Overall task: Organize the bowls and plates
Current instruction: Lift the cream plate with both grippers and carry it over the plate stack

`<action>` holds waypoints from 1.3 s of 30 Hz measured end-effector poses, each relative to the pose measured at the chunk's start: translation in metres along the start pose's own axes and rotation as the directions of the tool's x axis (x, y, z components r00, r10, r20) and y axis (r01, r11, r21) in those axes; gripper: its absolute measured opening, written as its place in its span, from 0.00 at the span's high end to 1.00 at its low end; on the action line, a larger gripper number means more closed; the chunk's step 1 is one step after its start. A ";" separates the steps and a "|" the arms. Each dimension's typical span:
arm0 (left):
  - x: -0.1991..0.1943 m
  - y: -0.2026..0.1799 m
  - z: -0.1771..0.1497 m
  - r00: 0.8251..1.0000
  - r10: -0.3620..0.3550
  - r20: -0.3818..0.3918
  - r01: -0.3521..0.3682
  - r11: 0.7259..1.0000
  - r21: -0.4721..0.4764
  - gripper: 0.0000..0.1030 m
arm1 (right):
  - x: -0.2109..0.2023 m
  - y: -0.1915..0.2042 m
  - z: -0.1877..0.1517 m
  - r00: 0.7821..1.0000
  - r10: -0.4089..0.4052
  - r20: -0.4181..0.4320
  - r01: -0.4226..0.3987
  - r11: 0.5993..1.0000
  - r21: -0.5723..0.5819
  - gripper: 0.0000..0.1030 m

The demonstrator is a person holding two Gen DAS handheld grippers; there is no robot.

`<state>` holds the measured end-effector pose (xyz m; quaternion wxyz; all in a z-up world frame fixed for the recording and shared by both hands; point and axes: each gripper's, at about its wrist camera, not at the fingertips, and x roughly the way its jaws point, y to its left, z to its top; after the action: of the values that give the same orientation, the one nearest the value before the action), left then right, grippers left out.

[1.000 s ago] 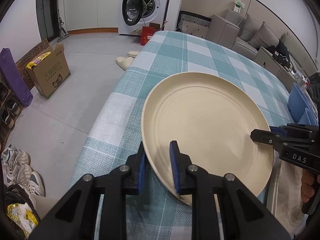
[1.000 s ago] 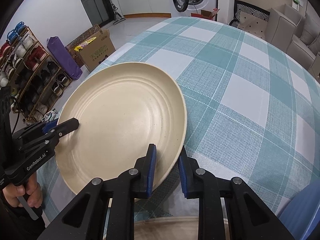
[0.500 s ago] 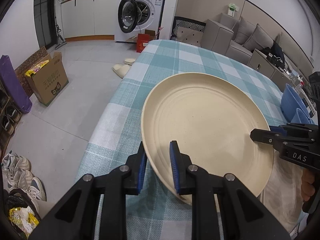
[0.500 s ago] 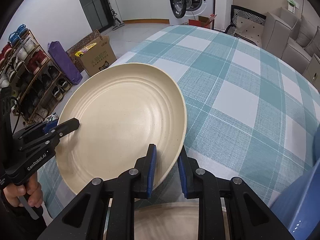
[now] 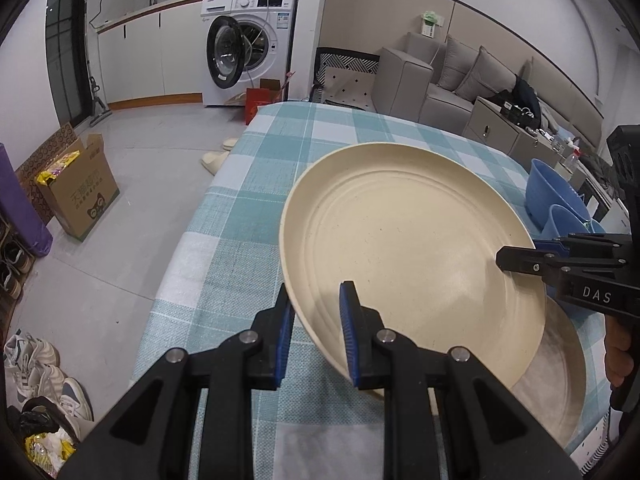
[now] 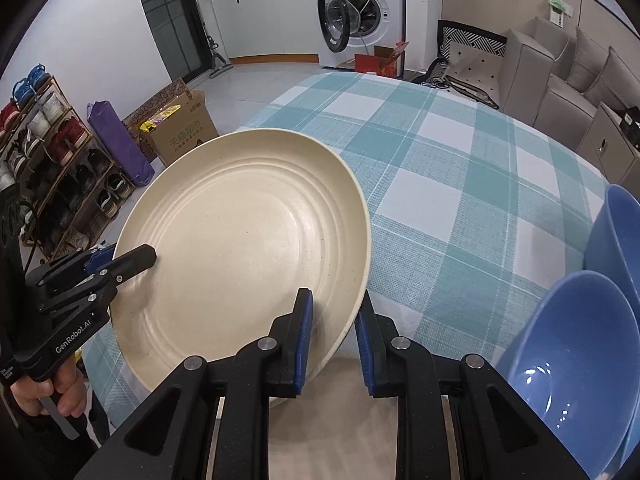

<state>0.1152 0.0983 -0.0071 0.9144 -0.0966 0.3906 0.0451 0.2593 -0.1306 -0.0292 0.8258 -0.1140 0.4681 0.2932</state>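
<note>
A large cream plate [image 5: 408, 240] is held tilted above the checked tablecloth. My left gripper [image 5: 316, 316] is shut on its near-left rim. My right gripper [image 6: 334, 320] is shut on the opposite rim of the same cream plate [image 6: 240, 240]; it shows at the right of the left wrist view [image 5: 520, 260]. A second cream plate [image 5: 560, 376] lies on the table under the held one. Two blue bowls [image 6: 580, 344] stand at the right; they also show in the left wrist view [image 5: 552, 196].
The table with its teal checked cloth [image 5: 320, 144] stretches away. On the floor to the left are a cardboard box [image 5: 80, 192], slippers [image 5: 216, 156] and a shoe rack [image 6: 52, 168]. A washing machine [image 5: 248, 48] and a grey sofa [image 5: 460, 76] stand behind.
Both grippers have lifted the cream plate higher and carried it over the second plate. The blue bowls have come more into view.
</note>
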 end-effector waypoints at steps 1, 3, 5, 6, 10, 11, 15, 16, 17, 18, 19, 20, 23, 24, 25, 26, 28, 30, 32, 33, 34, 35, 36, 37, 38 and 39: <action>-0.002 -0.002 0.000 1.000 -0.003 0.004 0.003 1.000 0.003 0.80 | -0.003 -0.001 -0.001 1.000 -0.001 0.005 0.001 1.000 0.002 0.79; -0.005 -0.005 0.000 1.000 -0.008 0.009 0.008 1.000 0.009 0.80 | -0.010 -0.002 -0.004 1.000 -0.003 0.011 0.003 1.000 0.006 0.79; -0.008 -0.010 0.000 1.000 -0.013 0.012 0.013 1.000 0.020 0.80 | -0.016 -0.003 -0.007 1.000 -0.009 0.015 0.009 1.000 0.008 0.79; -0.010 -0.012 0.000 1.000 -0.015 0.013 0.015 1.000 0.024 0.80 | -0.019 -0.004 -0.009 1.000 -0.013 0.015 0.013 1.000 0.009 0.79; -0.013 -0.024 -0.001 0.999 -0.032 0.015 0.031 0.998 0.053 0.80 | -0.029 -0.011 -0.016 1.000 -0.024 0.014 0.024 0.999 0.023 0.79; -0.014 -0.026 -0.002 0.999 -0.036 0.016 0.035 0.998 0.060 0.80 | -0.032 -0.013 -0.018 1.000 -0.025 0.013 0.025 0.999 0.027 0.79; -0.019 -0.038 -0.003 0.999 -0.052 0.018 0.050 0.995 0.086 0.80 | -0.044 -0.019 -0.027 0.999 -0.039 0.012 0.038 0.999 0.036 0.79; -0.020 -0.041 -0.003 0.998 -0.057 0.019 0.055 0.994 0.092 0.80 | -0.048 -0.021 -0.030 0.999 -0.042 0.012 0.042 0.998 0.038 0.79; -0.021 -0.043 -0.003 0.998 -0.062 0.019 0.060 0.993 0.097 0.80 | -0.051 -0.021 -0.032 0.999 -0.045 0.012 0.044 0.998 0.040 0.79; -0.023 -0.045 -0.004 0.998 -0.066 0.019 0.064 0.993 0.102 0.80 | -0.055 -0.022 -0.035 0.999 -0.048 0.014 0.047 0.998 0.042 0.79; -0.024 -0.048 -0.005 0.997 -0.069 0.019 0.066 0.992 0.108 0.80 | -0.058 -0.023 -0.038 0.999 -0.051 0.016 0.050 0.998 0.042 0.79; -0.024 -0.050 -0.005 0.997 -0.072 0.018 0.069 0.991 0.113 0.80 | -0.061 -0.024 -0.041 0.998 -0.052 0.018 0.051 0.998 0.042 0.79; -0.026 -0.056 -0.008 0.996 -0.086 0.010 0.084 0.989 0.126 0.80 | -0.068 -0.028 -0.051 0.998 -0.055 0.015 0.054 0.997 0.049 0.79; -0.026 -0.058 -0.009 0.996 -0.090 0.008 0.088 0.988 0.129 0.80 | -0.070 -0.029 -0.054 0.998 -0.055 0.015 0.054 0.997 0.053 0.79; -0.026 -0.060 -0.011 0.996 -0.092 0.004 0.091 0.987 0.132 0.79 | -0.072 -0.030 -0.058 0.998 -0.055 0.016 0.054 0.997 0.057 0.79; -0.027 -0.062 -0.012 0.996 -0.092 0.002 0.091 0.986 0.137 0.79 | -0.074 -0.031 -0.061 0.998 -0.056 0.015 0.055 0.997 0.059 0.79; -0.028 -0.066 -0.016 0.996 -0.090 -0.001 0.089 0.985 0.145 0.79 | -0.076 -0.033 -0.067 0.998 -0.057 0.014 0.056 0.996 0.064 0.79; -0.029 -0.069 -0.019 0.996 -0.089 -0.004 0.088 0.985 0.151 0.79 | -0.079 -0.033 -0.074 0.998 -0.057 0.013 0.056 0.996 0.065 0.79; -0.030 -0.073 -0.021 0.996 -0.089 -0.008 0.089 0.983 0.161 0.79 | -0.081 -0.034 -0.080 0.998 -0.055 0.009 0.055 0.996 0.071 0.79; -0.030 -0.075 -0.023 0.996 -0.088 -0.010 0.089 0.982 0.165 0.79 | -0.082 -0.035 -0.083 0.998 -0.057 0.007 0.056 0.996 0.072 0.79; -0.031 -0.077 -0.026 0.996 -0.087 -0.013 0.088 0.982 0.170 0.79 | -0.082 -0.035 -0.085 0.998 -0.059 0.006 0.058 0.996 0.072 0.79; -0.032 -0.078 -0.028 0.996 -0.087 -0.015 0.089 0.981 0.175 0.79 | -0.084 -0.035 -0.088 0.998 -0.059 0.005 0.059 0.996 0.074 0.79; -0.032 -0.080 -0.030 0.996 -0.089 -0.018 0.091 0.980 0.178 0.79 | -0.084 -0.036 -0.092 0.998 -0.060 0.002 0.060 0.995 0.075 0.79; -0.032 -0.081 -0.032 0.996 -0.090 -0.021 0.093 0.979 0.180 0.79 | -0.085 -0.036 -0.094 0.998 -0.060 0.001 0.060 0.995 0.076 0.79; -0.033 -0.082 -0.034 0.995 -0.092 -0.025 0.095 0.978 0.183 0.79 | -0.086 -0.036 -0.097 0.998 -0.059 0.000 0.059 0.995 0.077 0.79; -0.033 -0.083 -0.036 0.995 -0.093 -0.028 0.097 0.978 0.186 0.79 | -0.087 -0.036 -0.100 0.998 -0.060 -0.002 0.060 0.995 0.078 0.79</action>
<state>0.0799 0.0096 0.0040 0.9167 -0.0292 0.3969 -0.0364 0.1761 -0.2383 -0.0130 0.8381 -0.0958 0.4755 0.2496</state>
